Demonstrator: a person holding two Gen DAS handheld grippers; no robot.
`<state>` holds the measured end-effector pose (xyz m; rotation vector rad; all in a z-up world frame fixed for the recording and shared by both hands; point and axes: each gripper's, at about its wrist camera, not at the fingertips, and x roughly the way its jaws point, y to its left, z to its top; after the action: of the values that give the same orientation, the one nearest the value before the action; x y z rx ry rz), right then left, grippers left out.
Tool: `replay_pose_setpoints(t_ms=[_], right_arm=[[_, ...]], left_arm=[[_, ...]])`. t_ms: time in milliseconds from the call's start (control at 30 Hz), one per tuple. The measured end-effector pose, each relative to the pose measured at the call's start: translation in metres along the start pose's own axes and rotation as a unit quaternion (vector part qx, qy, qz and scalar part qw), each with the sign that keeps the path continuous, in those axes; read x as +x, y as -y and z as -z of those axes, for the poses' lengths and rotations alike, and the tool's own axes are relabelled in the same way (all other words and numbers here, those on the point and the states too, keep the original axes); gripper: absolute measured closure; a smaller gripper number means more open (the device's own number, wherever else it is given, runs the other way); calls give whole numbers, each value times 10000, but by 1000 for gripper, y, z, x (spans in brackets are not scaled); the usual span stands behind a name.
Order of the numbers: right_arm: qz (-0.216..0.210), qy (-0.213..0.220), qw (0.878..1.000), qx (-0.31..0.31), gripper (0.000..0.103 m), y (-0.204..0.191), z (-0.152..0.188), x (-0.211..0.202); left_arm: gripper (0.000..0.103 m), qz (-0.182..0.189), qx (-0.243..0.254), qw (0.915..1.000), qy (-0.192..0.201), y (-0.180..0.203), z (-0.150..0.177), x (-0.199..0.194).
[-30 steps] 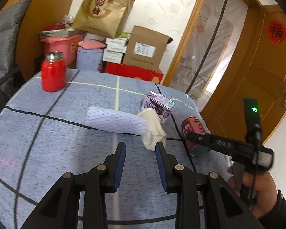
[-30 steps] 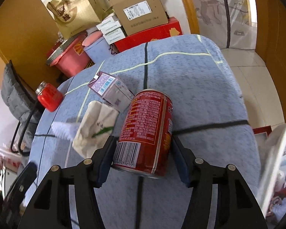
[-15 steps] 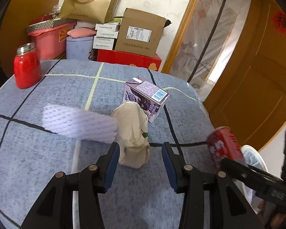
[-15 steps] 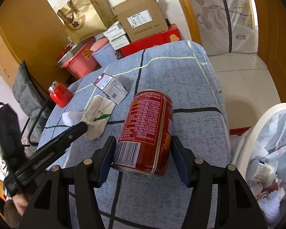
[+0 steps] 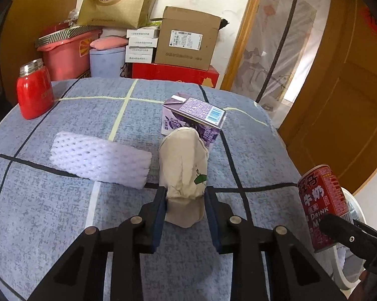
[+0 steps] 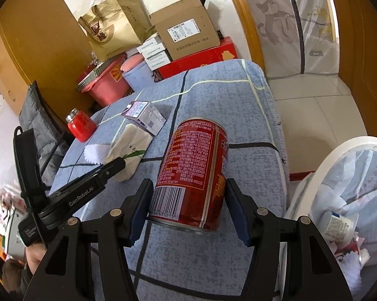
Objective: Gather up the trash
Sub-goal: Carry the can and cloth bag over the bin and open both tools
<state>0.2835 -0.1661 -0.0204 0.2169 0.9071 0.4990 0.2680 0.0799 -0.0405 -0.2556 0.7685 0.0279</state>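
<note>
My left gripper [image 5: 185, 209] is closed on the near end of a crumpled beige paper cup [image 5: 183, 165] lying on the blue tablecloth [image 5: 62, 215]. A purple drink carton [image 5: 194, 118] lies just behind it, and a white foam net sleeve [image 5: 99, 159] lies to its left. My right gripper [image 6: 188, 209] is shut on a red drink can [image 6: 196, 173] and holds it above the table's right edge, beside a white trash bin [image 6: 339, 200] lined with a bag. The can also shows in the left wrist view [image 5: 321, 203].
A red jar [image 5: 34, 90] with a metal lid stands at the table's far left. Behind the table are cardboard boxes [image 5: 188, 40], a pink tub [image 5: 67, 50] and a gold paper bag [image 5: 118, 0]. A wooden door [image 5: 339, 100] is at the right, and a grey chair [image 6: 37, 125] at the left.
My left gripper moved forward and closed its fingers on the paper cup. My right gripper carried the can further right, bringing the trash bin more into view.
</note>
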Motion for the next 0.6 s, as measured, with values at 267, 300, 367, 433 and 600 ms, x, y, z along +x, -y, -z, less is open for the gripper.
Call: replay_pose_setpoints(t_ms=[267,300,367,433,600], right_arm=[[73,41,9998,-192,44,-1,17,-20],[73,51,9998,-203,44,-1,20,-23],[53,89,9997,-222,44,0,25,-29],[87,111,9995,-299,44,0,31,-36],[131,143,9988,-457,44,-2,45,-56]], left_arm=[[73,185,193,9995,191,16,20,-40],[73,200,229,9993,214,19,24,-46],[73,246,288,9990,234,25,31,-56],[73,276,318,9988,238,29,38,-65],[73,353,363,9982,314,38,53,-91]])
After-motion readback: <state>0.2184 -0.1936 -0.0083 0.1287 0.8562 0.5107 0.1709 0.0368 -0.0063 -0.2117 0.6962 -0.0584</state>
